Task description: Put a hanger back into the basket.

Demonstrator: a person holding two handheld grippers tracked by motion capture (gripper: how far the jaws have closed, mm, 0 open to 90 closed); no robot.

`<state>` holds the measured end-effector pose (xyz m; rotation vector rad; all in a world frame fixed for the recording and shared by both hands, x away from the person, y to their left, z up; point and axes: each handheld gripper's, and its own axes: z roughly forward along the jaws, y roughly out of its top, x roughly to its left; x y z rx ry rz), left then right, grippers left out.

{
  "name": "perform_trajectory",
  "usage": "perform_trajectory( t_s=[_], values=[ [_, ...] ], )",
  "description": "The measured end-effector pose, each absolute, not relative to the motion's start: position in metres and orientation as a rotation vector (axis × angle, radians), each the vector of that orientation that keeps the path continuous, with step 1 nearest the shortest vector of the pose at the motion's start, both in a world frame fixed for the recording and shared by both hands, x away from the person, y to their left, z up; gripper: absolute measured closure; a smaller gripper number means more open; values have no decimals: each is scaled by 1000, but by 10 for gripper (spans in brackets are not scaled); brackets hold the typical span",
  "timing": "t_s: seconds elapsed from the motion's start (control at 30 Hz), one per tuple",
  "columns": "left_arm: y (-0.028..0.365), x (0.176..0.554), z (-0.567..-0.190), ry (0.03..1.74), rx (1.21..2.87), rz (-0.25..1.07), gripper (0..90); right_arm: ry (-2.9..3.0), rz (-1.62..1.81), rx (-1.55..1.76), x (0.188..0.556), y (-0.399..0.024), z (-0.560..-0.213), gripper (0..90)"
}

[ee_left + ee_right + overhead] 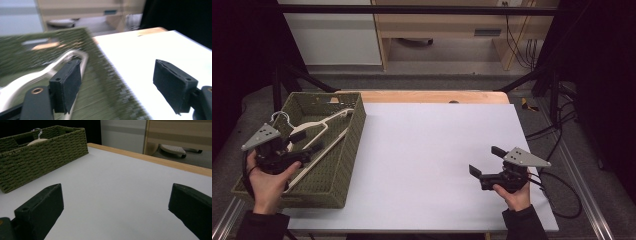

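Note:
A green woven basket [355, 125] stands at the table's left edge with cream hangers [319, 132] lying in it. A hand holds my left gripper [302, 146] over the basket's near part, jaws pointing right. In the left gripper view my left gripper [119, 82] is open and holds nothing; a cream hanger [72, 55] lies behind its left jaw, and the basket wall [105, 65] runs blurred between the jaws. My right gripper [486, 161] is held low over the white sheet at the right. It is open with bare sheet between its jaws [115, 205]. It faces the basket [45, 157] and a hanger [37, 140].
A white sheet [437, 150] covers most of the wooden table [432, 96]. Black frame bars and cables stand at the right [557, 125]. Beyond the table are the floor, a white cabinet [332, 35] and a wooden desk [447, 25].

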<state>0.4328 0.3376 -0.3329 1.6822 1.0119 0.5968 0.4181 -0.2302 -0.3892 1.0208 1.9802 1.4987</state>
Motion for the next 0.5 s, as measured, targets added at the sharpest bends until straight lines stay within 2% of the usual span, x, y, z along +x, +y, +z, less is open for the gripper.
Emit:
perform_trajectory(
  t_s=[0.17,0.5],
  values=[
    [300,420,-335,896,1685,549,177,1959,1517,1012,415,-235,-386,5],
    [272,416,-352,827,1719,512,163,1927,1540,1008,413,-240,-383,5]
  ],
)
